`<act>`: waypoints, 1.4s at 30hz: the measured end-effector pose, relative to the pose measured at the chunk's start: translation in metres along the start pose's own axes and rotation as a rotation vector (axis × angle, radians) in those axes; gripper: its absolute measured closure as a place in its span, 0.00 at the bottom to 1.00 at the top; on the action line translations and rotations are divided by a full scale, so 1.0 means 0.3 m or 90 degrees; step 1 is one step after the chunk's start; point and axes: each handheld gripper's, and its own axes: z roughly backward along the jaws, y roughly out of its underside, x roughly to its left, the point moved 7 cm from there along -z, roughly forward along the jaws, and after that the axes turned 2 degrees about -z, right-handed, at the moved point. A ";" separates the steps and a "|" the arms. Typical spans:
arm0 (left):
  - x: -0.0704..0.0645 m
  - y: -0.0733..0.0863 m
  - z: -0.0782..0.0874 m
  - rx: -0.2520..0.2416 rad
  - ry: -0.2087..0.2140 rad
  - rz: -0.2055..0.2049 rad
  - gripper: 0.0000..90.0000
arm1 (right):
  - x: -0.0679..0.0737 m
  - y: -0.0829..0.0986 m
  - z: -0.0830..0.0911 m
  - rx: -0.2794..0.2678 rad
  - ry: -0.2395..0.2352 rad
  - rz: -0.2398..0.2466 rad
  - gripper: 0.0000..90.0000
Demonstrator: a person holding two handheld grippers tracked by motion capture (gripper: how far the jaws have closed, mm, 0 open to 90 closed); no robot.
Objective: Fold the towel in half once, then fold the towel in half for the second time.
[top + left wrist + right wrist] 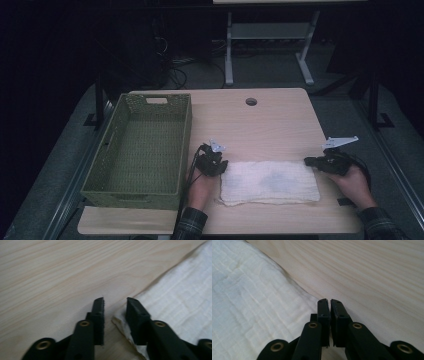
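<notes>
In the left gripper view the left gripper [115,302] has its jaws apart at the lower centre of the frame, with the corner of the white cloth [175,297] lying under the right-hand jaw and bare wood under the other. In the right gripper view the right gripper [329,301] has its jaws nearly together, only a thin slit between them and nothing visibly caught; they sit at the cloth's [252,305] edge, which runs from the upper left to lower centre. In the high view the cloth [270,182] lies flat at lower centre of the wooden table [280,120], the left gripper [220,164] at its left end, the right gripper [309,161] at its upper right corner. A green woven basket [185,135] stands at the left of the frame, just beside the left gripper.
</notes>
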 end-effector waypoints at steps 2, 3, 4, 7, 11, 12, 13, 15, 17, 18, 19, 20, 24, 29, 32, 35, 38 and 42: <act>-0.005 -0.002 -0.001 -0.001 0.003 0.004 0.95 | 0.001 -0.001 0.000 0.004 0.004 0.005 0.96; -0.004 -0.003 -0.001 0.000 0.002 0.003 0.96 | 0.003 -0.002 0.000 0.004 0.007 0.007 0.97; -0.002 -0.006 0.000 -0.005 0.004 0.006 0.96 | 0.003 -0.003 0.000 0.005 0.010 0.010 0.97; 0.013 -0.026 0.013 -0.023 -0.003 0.014 0.96 | -0.008 -0.011 0.004 0.003 0.018 0.006 0.97; 0.035 -0.074 0.016 -0.038 -0.011 0.013 0.96 | -0.045 -0.044 0.009 -0.014 0.029 -0.002 0.97; 0.042 -0.087 0.015 -0.041 -0.014 0.013 0.96 | -0.054 -0.054 0.008 -0.019 0.030 -0.008 0.97; 0.049 -0.101 0.014 -0.045 -0.016 0.016 0.96 | -0.066 -0.064 0.006 -0.024 0.031 -0.010 0.97; 0.065 -0.127 0.009 -0.052 -0.023 0.017 0.97 | -0.084 -0.083 0.002 -0.030 0.035 -0.019 0.97; 0.081 -0.153 0.002 -0.063 -0.029 0.017 0.97 | -0.101 -0.100 -0.004 -0.035 0.038 -0.024 0.97; 0.089 -0.163 -0.001 -0.064 -0.034 0.017 0.97 | -0.112 -0.109 -0.006 -0.039 0.041 -0.019 0.97; 0.096 -0.170 -0.003 -0.066 -0.037 0.016 0.96 | -0.118 -0.117 -0.009 -0.042 0.041 -0.024 0.97; 0.100 -0.178 -0.003 -0.070 -0.039 0.018 0.97 | -0.125 -0.125 -0.010 -0.046 0.042 -0.024 0.97; 0.097 -0.186 0.017 -0.085 -0.041 0.012 0.97 | -0.128 -0.141 0.007 -0.061 0.041 -0.022 0.97; 0.073 -0.171 0.054 -0.104 -0.039 0.003 0.96 | -0.102 -0.141 0.054 -0.080 0.034 -0.010 0.97; 0.059 -0.160 0.075 -0.112 -0.036 0.003 0.97 | -0.084 -0.136 0.076 -0.084 0.033 -0.003 0.97; 0.047 -0.150 0.095 -0.116 -0.034 -0.003 0.96 | -0.067 -0.124 0.094 -0.085 0.030 0.001 0.97; 0.032 -0.140 0.110 -0.117 -0.034 -0.009 0.96 | -0.050 -0.110 0.108 -0.082 0.027 0.005 0.97; 0.016 -0.126 0.126 -0.115 -0.033 -0.020 0.97 | -0.030 -0.094 0.122 -0.078 0.026 0.006 0.97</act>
